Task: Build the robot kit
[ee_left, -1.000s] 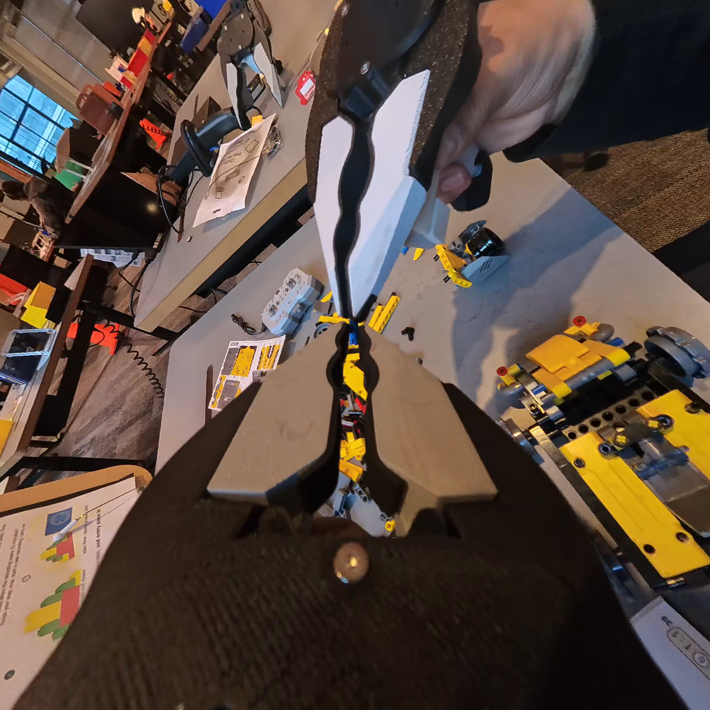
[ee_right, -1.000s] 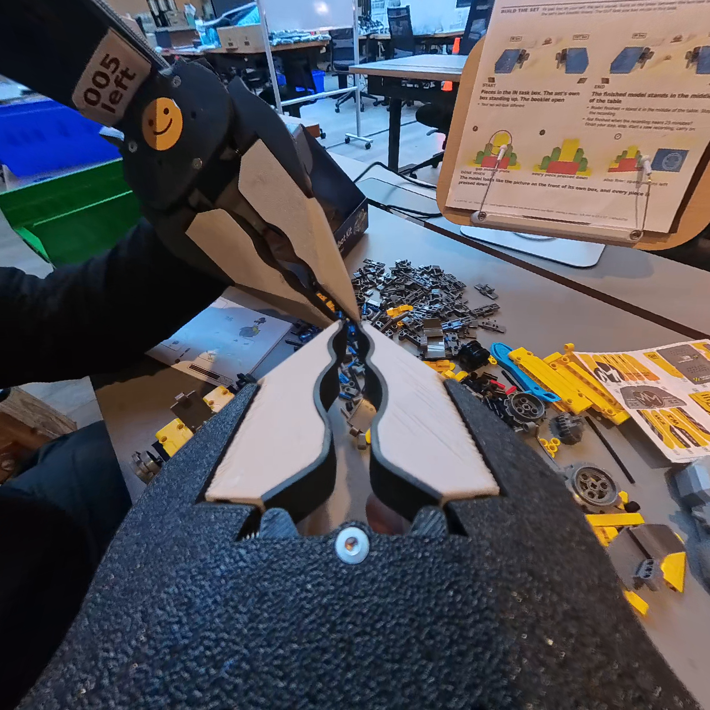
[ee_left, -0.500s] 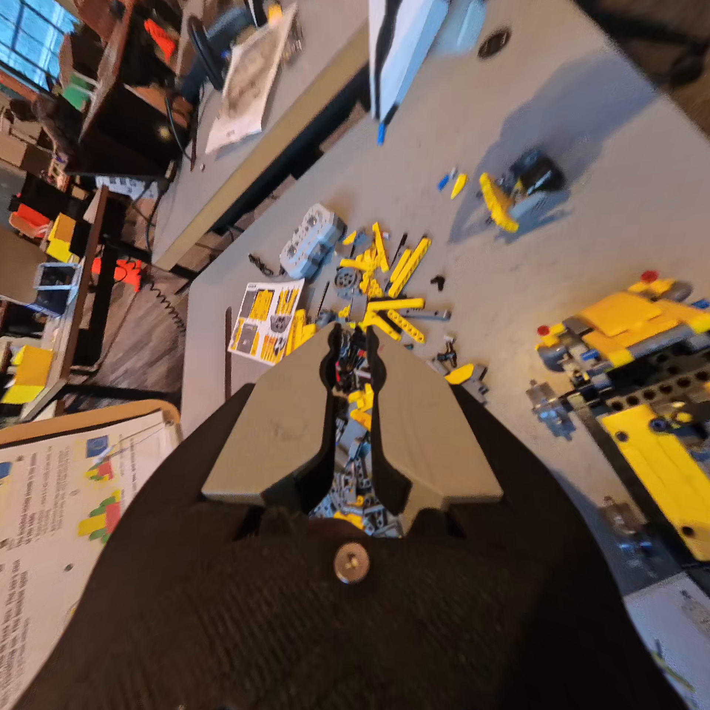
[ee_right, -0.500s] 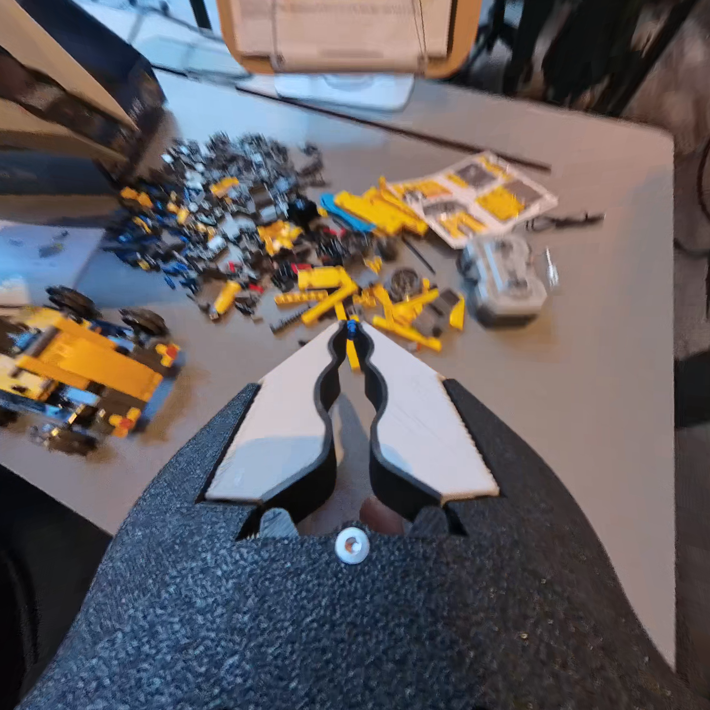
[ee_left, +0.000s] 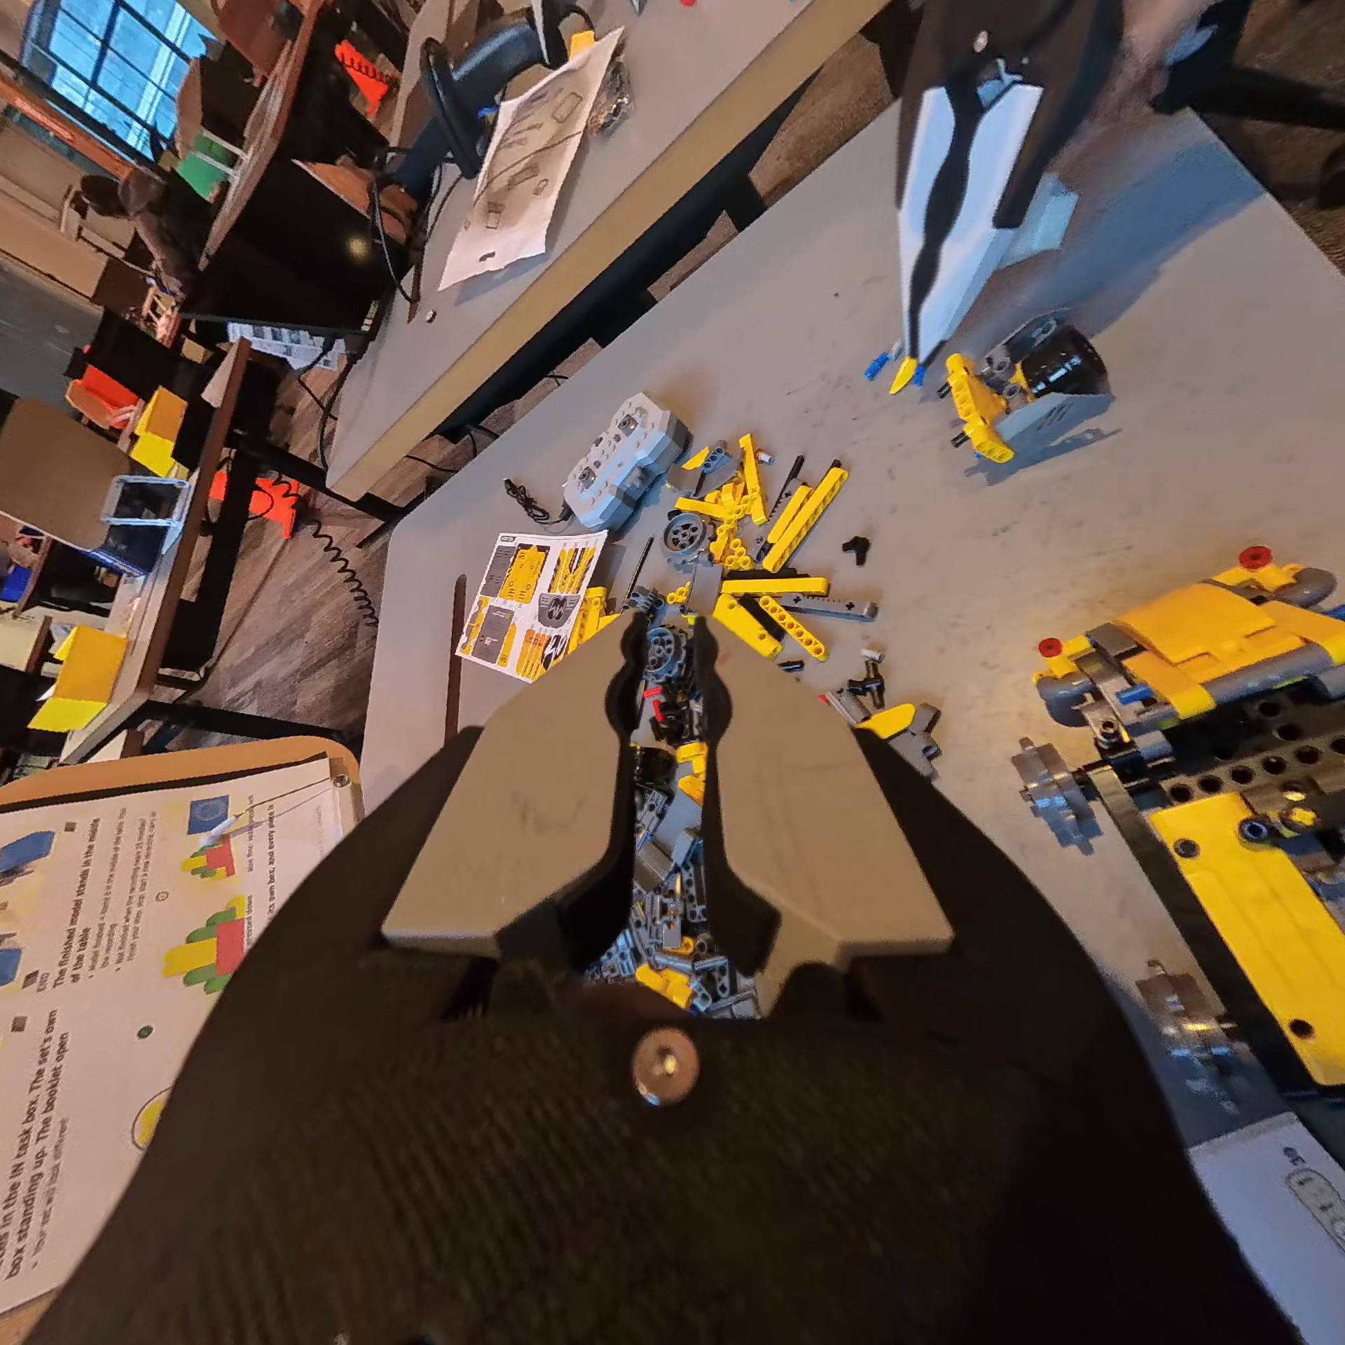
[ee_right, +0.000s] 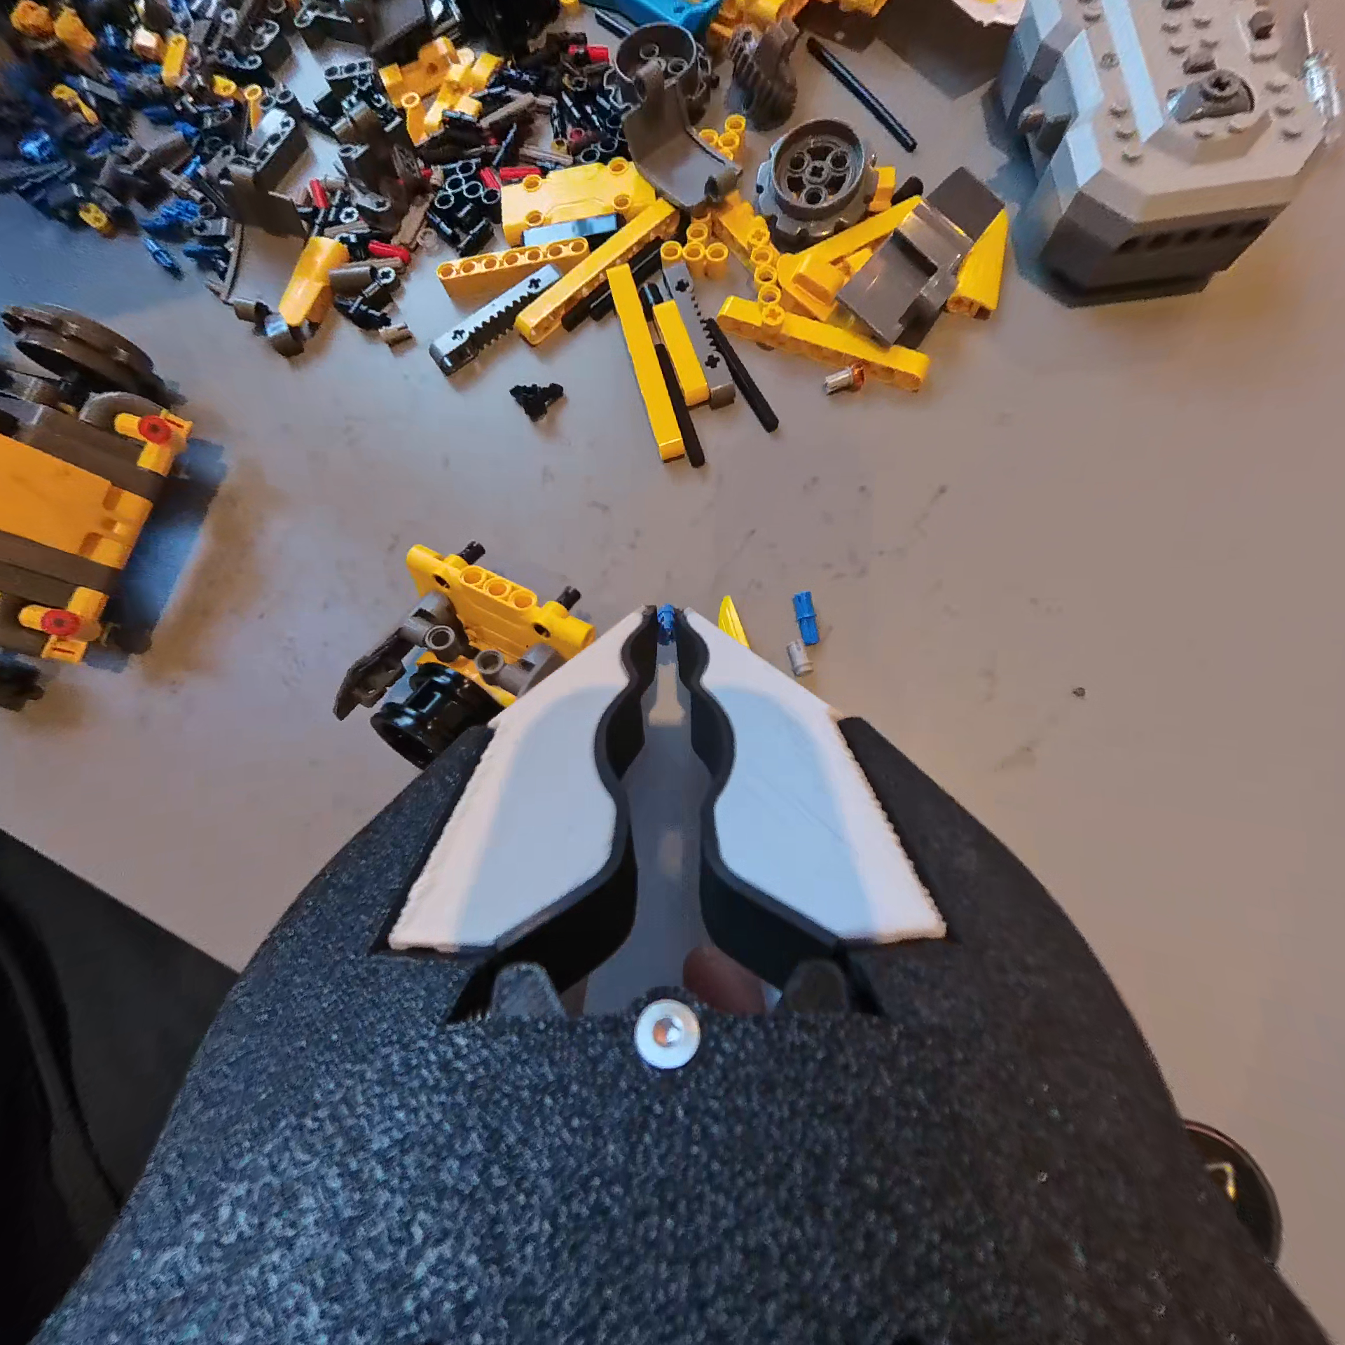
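Low over the grey surface [ee_right: 1019, 582], right tongs [ee_right: 666, 619] grip a small blue pin [ee_right: 665, 624] beside a yellow-black subassembly [ee_right: 466, 648]. Left tongs [ee_left: 666, 626] hover slightly parted above loose bricks [ee_left: 757, 553], holding nothing.

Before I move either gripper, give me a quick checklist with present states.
1. Right gripper shut on the blue pin: ok.
2. Pin seated straight between the tips: cannot tell.
3. Small yellow assembly apart from the right gripper: cannot tell, partly hidden.
4. Left gripper empty, jaws slightly apart: ok.
5. Left gripper's height above the parts pile: cannot tell.
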A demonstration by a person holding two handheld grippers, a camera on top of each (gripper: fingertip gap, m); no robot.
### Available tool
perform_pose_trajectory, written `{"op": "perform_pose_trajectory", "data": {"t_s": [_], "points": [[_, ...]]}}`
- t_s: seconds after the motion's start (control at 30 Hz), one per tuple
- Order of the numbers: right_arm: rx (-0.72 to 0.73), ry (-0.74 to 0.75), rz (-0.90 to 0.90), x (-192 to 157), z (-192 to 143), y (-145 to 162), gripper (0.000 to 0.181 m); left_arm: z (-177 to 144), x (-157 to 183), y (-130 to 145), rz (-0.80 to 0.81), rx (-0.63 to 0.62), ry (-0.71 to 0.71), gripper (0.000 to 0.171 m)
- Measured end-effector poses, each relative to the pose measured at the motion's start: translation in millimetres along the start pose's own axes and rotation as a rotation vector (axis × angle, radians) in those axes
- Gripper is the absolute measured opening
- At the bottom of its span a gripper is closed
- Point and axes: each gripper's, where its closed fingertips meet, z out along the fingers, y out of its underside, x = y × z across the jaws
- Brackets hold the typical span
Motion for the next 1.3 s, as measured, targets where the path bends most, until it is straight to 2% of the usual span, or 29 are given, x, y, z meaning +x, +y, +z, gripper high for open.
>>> {"op": "perform_pose_trajectory", "data": {"t_s": [0.17,0.3,0.47,0.57,0.67,0.8,0.9,1.03,1.17,1.3], "points": [[-0.011,0.028,-0.026,2.0,6.0,9.1,0.005,-1.6,-4.0,0.5,-0.017,0.006,-0.01,0.01],[-0.03,0.1,-0.087,7.7,4.9,14.7,0.015,-3.0,-6.1,0.6,-0.023,0.009,-0.017,0.01],[0.038,0.096,-0.072,6.1,-11.7,4.7,0.015,-6.7,-7.7,-4.1,-0.033,0.03,-0.022,0.01],[0.129,0.043,-0.033,-1.6,-29.2,-7.7,0.015,-11.5,-12.4,-9.4,-0.054,0.047,-0.041,0.01],[0.222,0.031,0.0,-4.0,-46.8,-18.6,0.015,-18.7,-33.5,-19.9,-0.151,0.066,-0.135,0.009],[0.311,0.002,0.053,-12.7,-57.6,-31.8,0.027,-29.1,-59.4,-37.8,-0.43,0.131,-0.295,0.007],[0.325,0.009,0.041,-20.8,-55.4,-41.6,0.033,-34.9,-61.5,-21.6,-0.532,0.009,-0.397,0.013],[0.385,0.033,0.036,-34.7,-56.9,-60.0,0.033,-31.8,-35.4,-4.3,-0.66,0.021,-0.372,0.016],[0.439,0.09,0.026,-43.4,-61.7,-67.3,0.033,-5.7,-19.3,57.2,-0.784,-0.097,-0.425,0.017],[0.433,0.102,0.018,-53.5,-62.2,-68.7,0.033,23.4,-1.0,102.7,-0.835,-0.165,-0.401,0.021]]}}
